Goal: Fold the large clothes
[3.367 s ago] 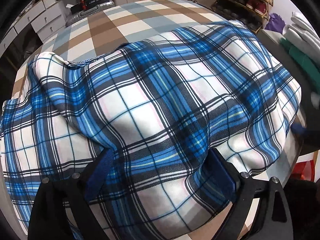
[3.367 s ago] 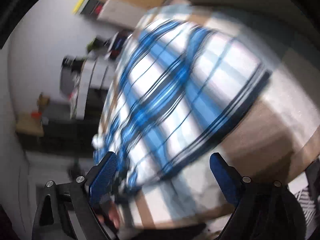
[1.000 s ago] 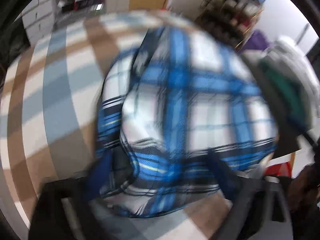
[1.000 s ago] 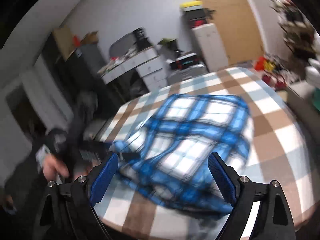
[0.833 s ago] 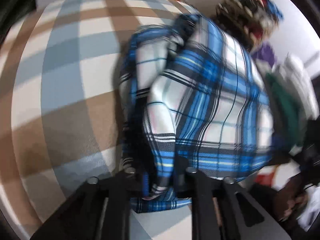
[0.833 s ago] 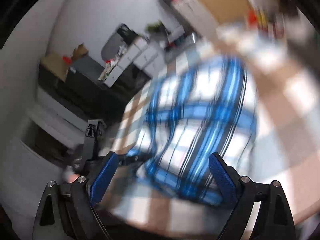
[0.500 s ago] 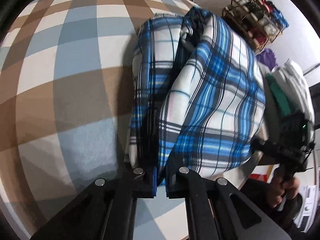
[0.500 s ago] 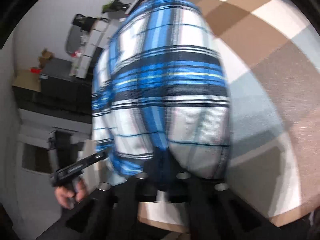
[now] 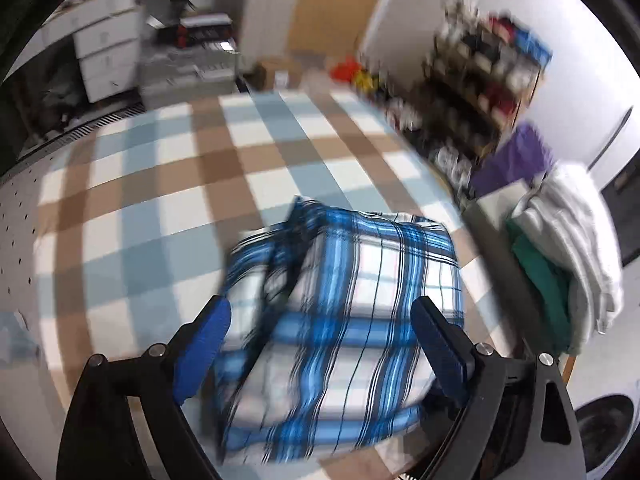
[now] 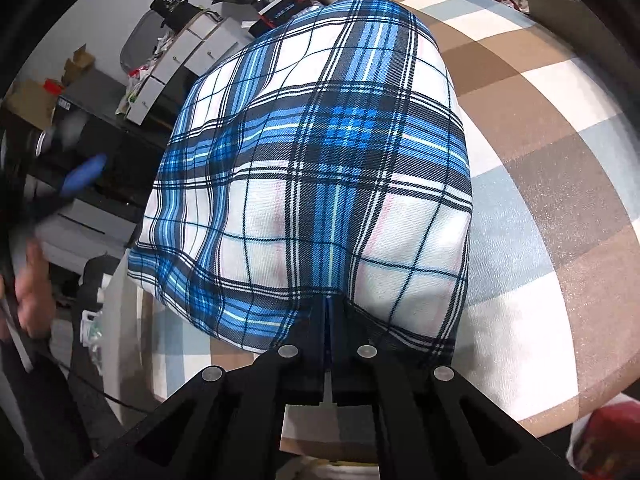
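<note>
The right tongs (image 10: 328, 312) pinch the folded shirt (image 10: 320, 168) on the table (image 10: 560, 184), the left tongs (image 9: 320, 336) are apart, so one-sided pulling might undo the fold.

The left wrist view is smeared with blur. The plaid cloth (image 9: 344, 320) looks streaky, and the things on the shelf (image 9: 480, 92) are too fuzzy to name. In the right wrist view, the cloth's near edge hides the jaw tips. A hand (image 10: 32, 280) at the left edge is blurry and cut off.
</note>
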